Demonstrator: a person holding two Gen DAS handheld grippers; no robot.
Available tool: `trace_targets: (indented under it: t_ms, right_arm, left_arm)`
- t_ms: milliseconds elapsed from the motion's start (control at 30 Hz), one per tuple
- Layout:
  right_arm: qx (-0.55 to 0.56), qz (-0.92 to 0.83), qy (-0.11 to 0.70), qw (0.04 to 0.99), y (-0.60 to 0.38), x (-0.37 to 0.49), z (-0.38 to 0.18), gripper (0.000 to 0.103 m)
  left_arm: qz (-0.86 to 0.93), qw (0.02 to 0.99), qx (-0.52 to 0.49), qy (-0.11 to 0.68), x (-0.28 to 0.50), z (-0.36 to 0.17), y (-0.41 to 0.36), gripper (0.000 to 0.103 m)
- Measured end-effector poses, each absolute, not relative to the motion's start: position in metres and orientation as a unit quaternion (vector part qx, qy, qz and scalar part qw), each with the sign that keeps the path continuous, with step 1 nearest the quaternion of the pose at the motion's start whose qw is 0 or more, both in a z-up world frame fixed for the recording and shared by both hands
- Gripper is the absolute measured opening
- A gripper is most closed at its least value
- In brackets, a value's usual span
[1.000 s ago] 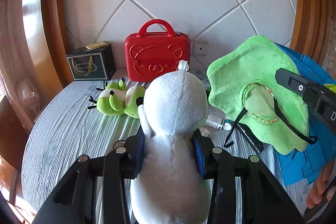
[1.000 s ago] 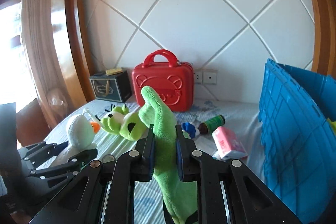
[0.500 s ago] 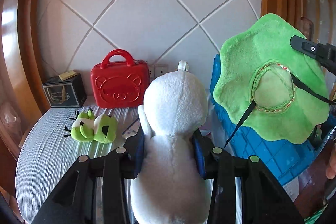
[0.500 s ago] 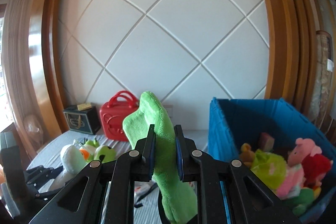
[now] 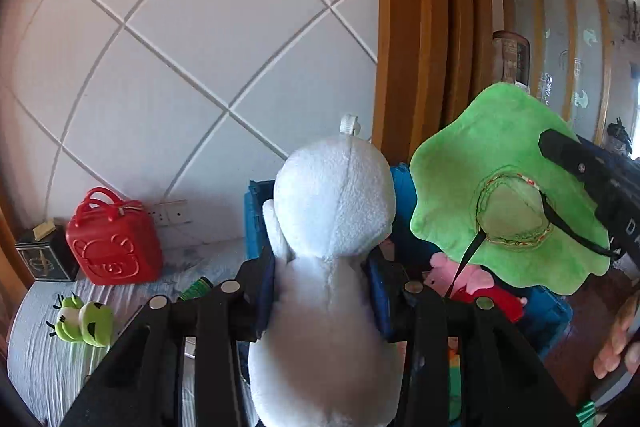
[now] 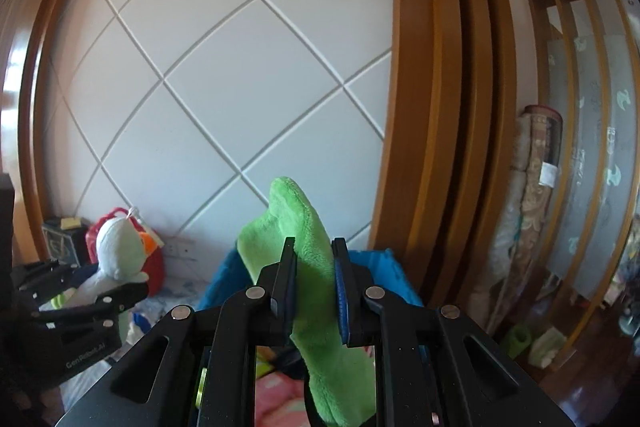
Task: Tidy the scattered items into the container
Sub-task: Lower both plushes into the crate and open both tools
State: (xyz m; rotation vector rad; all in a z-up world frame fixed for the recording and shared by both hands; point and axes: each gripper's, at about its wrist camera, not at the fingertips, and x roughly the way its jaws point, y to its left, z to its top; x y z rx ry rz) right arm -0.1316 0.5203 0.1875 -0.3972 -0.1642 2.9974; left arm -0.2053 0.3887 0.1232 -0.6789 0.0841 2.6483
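Left gripper (image 5: 324, 291) raised above the striped counter (image 5: 40, 359), jaws pinching the white plush duck (image 5: 332, 267) at its neck, head upright, hang loop on top. Beyond the duck, the near edge of the blue bin (image 5: 256, 223), partly hidden behind the plush; a pink plush (image 5: 444, 267) and a red one (image 5: 500, 301) lying inside. To the right, held higher than the bin's rim, the green plush hat (image 5: 508, 195), black strap dangling down toward the bin, the right gripper's black finger crossing its right edge. Right gripper (image 6: 314, 291) pointed forward and level, jaws pressed on a fold of the green plush hat (image 6: 308, 267), brim sticking up between the pads and the rest hanging below. Blue bin (image 6: 388, 267) directly under and ahead of it, rim just visible either side of the fingers, pink fabric showing below. Wooden frame (image 6: 424, 147) close behind the bin on the right, white diamond-panelled wall (image 6: 220, 87) behind, so little room past the far rim. Left gripper (image 6: 80, 303) with the duck (image 6: 120, 247) at the left, short of the bin's left edge. On the counter, well apart from the bin: green frog plush (image 5: 84, 319), red case (image 5: 114, 243) against the wall, black box (image 5: 46, 255) beside it.
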Motion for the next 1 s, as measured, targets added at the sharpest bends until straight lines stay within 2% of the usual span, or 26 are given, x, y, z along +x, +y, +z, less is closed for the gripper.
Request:
trace_targets:
  t_ms: [100, 267, 367, 400, 467, 533, 667, 767, 900, 933, 1000]
  right_arm:
    - [-0.174, 0.983, -0.041, 0.049, 0.563, -0.146, 0.158, 0.016]
    - [-0.300, 0.954, 0.008, 0.020, 0.613, -0.188, 0.071, 0.016]
    - [-0.372, 0.928, 0.018, 0.012, 0.625, -0.201, 0.025, 0.016]
    - [-0.392, 0.920, 0.026, 0.005, 0.629, -0.205, 0.013, 0.017]
    - [-0.417, 0.907, 0.049, -0.010, 0.635, -0.208, 0.005, 0.019]
    - [-0.422, 0.905, 0.047, -0.010, 0.636, -0.206, 0.008, 0.033]
    - [-0.429, 0.902, 0.032, -0.009, 0.636, -0.201, 0.012, 0.037]
    - [-0.424, 0.905, 0.029, -0.009, 0.636, -0.193, 0.014, 0.048]
    - [-0.397, 0.918, 0.011, 0.004, 0.636, -0.178, 0.021, 0.087]
    - [-0.389, 0.921, 0.008, 0.005, 0.637, -0.172, 0.024, 0.092]
    - [-0.378, 0.926, 0.006, 0.007, 0.639, -0.162, 0.030, 0.092]
  left_arm:
    - [0.932, 0.210, -0.293, 0.043, -0.222, 0.098, 0.448, 0.040]
    - [0.881, 0.201, -0.417, 0.097, -0.250, 0.024, 0.516, 0.042]
    - [0.857, 0.184, -0.465, 0.123, -0.259, -0.015, 0.532, 0.049]
    - [0.858, 0.177, -0.465, 0.129, -0.259, -0.020, 0.535, 0.055]
    - [0.860, 0.169, -0.463, 0.133, -0.254, -0.022, 0.540, 0.059]
    - [0.858, 0.166, -0.467, 0.137, -0.252, -0.022, 0.543, 0.063]
    - [0.860, 0.165, -0.466, 0.126, -0.252, -0.021, 0.534, 0.065]
    - [0.867, 0.161, -0.455, 0.121, -0.249, -0.017, 0.527, 0.065]
    - [0.879, 0.172, -0.429, 0.117, -0.238, -0.006, 0.518, 0.068]
    - [0.881, 0.173, -0.425, 0.118, -0.234, -0.004, 0.517, 0.070]
    - [0.885, 0.176, -0.414, 0.119, -0.225, 0.001, 0.516, 0.070]
